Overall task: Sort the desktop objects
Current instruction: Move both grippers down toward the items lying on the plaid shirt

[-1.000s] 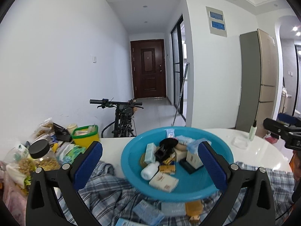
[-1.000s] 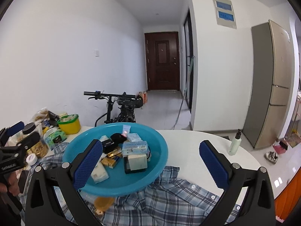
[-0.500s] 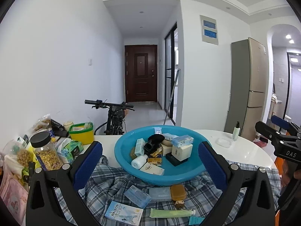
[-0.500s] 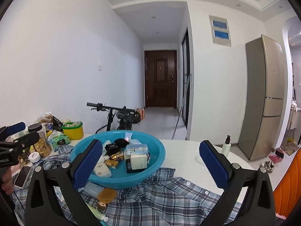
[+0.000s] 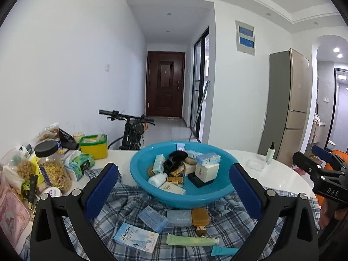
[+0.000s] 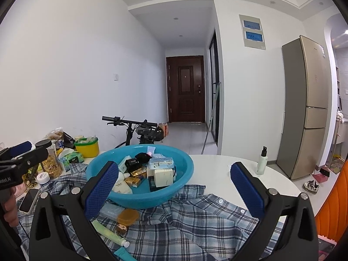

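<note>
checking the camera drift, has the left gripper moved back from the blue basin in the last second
Yes. In the left wrist view the blue basin now looks smaller, with more plaid shirt before it: the left gripper pulled back.

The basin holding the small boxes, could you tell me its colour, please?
Bright blue basin, clearest in the left wrist view.
</note>
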Action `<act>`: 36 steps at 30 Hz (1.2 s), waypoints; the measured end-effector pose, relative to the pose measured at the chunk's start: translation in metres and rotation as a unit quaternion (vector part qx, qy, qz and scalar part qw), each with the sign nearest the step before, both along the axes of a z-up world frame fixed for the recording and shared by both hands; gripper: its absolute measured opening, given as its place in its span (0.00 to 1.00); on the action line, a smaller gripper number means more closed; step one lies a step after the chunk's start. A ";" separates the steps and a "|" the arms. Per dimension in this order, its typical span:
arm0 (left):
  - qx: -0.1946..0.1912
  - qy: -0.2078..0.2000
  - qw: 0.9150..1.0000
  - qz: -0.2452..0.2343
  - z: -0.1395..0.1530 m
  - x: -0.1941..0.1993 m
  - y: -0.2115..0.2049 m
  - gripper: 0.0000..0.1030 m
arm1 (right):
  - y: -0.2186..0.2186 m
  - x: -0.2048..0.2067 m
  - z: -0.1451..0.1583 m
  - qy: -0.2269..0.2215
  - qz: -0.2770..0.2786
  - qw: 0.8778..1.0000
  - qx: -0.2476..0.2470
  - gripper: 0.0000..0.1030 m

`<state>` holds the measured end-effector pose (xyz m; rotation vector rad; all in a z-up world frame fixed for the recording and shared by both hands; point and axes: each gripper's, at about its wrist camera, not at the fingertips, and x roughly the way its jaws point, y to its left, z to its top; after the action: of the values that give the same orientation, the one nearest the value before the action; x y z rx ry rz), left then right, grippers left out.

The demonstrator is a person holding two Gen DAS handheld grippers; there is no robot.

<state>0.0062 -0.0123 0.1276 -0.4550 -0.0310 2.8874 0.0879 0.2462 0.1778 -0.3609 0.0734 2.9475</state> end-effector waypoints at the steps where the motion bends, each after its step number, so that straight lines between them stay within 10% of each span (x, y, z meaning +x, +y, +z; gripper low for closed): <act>1: -0.001 -0.004 1.000 0.001 -0.002 -0.001 0.001 1.00 | 0.000 0.000 -0.001 -0.001 -0.001 1.000 0.000 1.00; 36: -0.038 -0.145 0.989 0.007 -0.089 -0.019 0.003 1.00 | -0.014 -0.013 -0.066 -0.137 0.037 0.990 -0.021 1.00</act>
<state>-0.0132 -0.0097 0.0389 -0.8880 0.0283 2.8179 0.0753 0.2324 0.1117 -0.7874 0.0892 2.9385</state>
